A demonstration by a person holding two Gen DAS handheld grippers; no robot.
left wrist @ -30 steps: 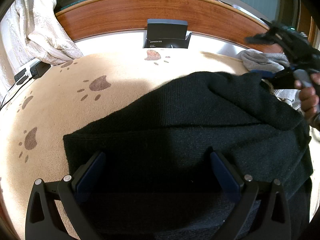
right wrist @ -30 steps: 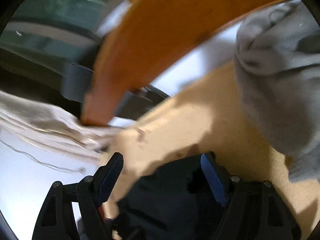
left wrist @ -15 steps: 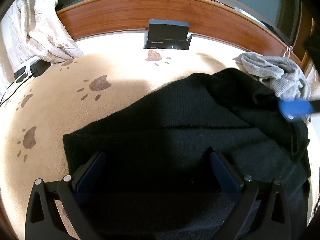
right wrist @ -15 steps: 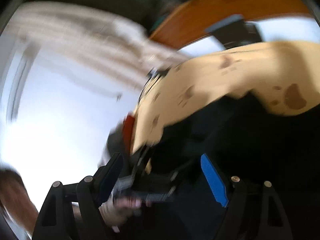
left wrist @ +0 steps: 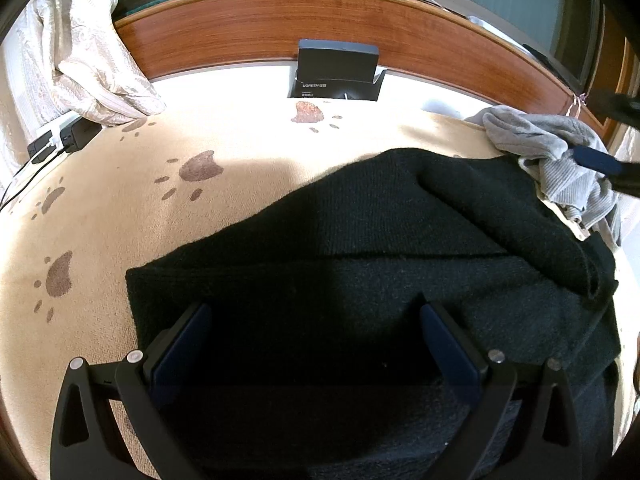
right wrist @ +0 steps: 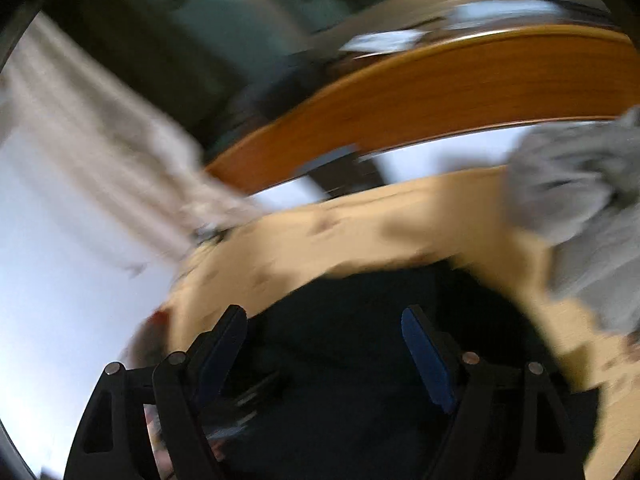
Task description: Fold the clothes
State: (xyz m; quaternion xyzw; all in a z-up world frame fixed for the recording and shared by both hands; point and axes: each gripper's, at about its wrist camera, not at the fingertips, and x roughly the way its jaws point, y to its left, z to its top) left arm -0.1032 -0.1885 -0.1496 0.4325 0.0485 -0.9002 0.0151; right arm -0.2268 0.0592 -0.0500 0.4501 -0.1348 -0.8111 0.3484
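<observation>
The left gripper (left wrist: 314,346) gapes wide, empty, over the black sweater (left wrist: 360,264) (partly folded) spread between its fingers on the paw-print blanket (left wrist: 120,208). The right gripper (right wrist: 324,344), equally spread, hovers above it; a grey garment (left wrist: 552,152) lies by the far-right edge.

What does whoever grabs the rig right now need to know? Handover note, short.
Left hand-held gripper: open, empty, low over the near part of the black knit sweater.
Right hand-held gripper: open, empty, view blurred; it faces the sweater's far edge, beside the crumpled grey ribbed garment.
Layout: the sweater lies spread on the beige paw-print blanket, with one flap or sleeve laid over its right side. The grey garment sits bunched at the far right, touching the sweater's edge.
Done: a first fold-in at most, by the look of it.
Left: finish folding the sweater, then the grey garment, untouched so far.
</observation>
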